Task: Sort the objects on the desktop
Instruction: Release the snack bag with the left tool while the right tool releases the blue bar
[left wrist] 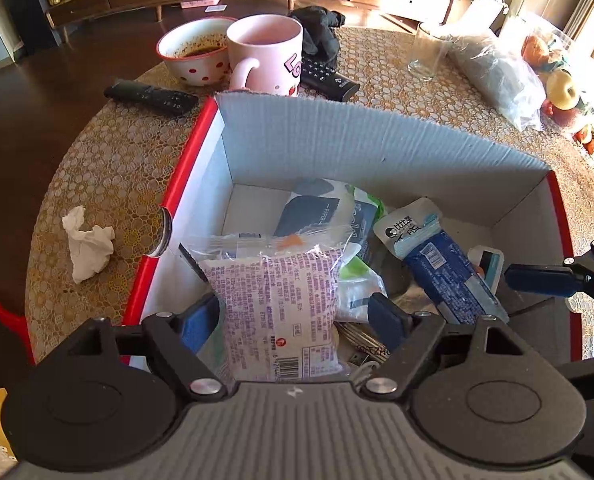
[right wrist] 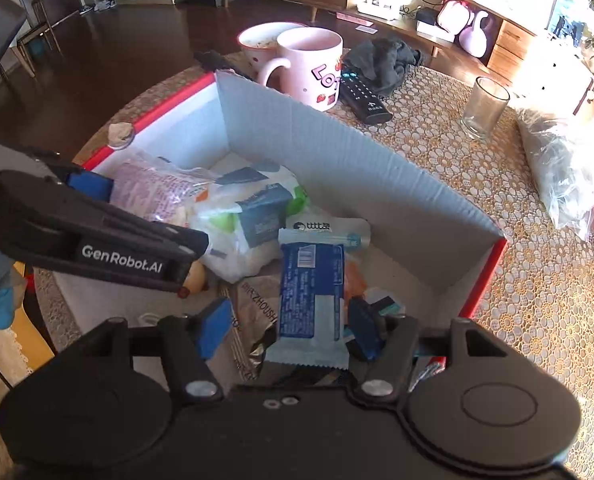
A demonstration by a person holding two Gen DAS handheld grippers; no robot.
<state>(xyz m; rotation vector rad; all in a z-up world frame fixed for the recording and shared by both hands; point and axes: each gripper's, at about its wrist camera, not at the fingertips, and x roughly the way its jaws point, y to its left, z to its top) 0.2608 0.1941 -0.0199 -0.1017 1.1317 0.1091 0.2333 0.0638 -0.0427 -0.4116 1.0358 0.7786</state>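
Left wrist view: your left claw stands open astride the purple-print packet, which lies in the box at lower centre, long axis running up-frame along the fingers, pads apparently clear of it. Right wrist view: your right claw is open around the blue wrapper, lower centre, its long axis likewise up-frame.

Purple snack packet: lower end hidden behind gripper body, between left gripper fingers; print too small to read. Blue wrapper: near end runs under right gripper body, text illegible. Crumpled foil bag beside left finger mostly buried under packets. Fruit far right of fingers, washed out by glare. Plastic bag cut by frame edge.
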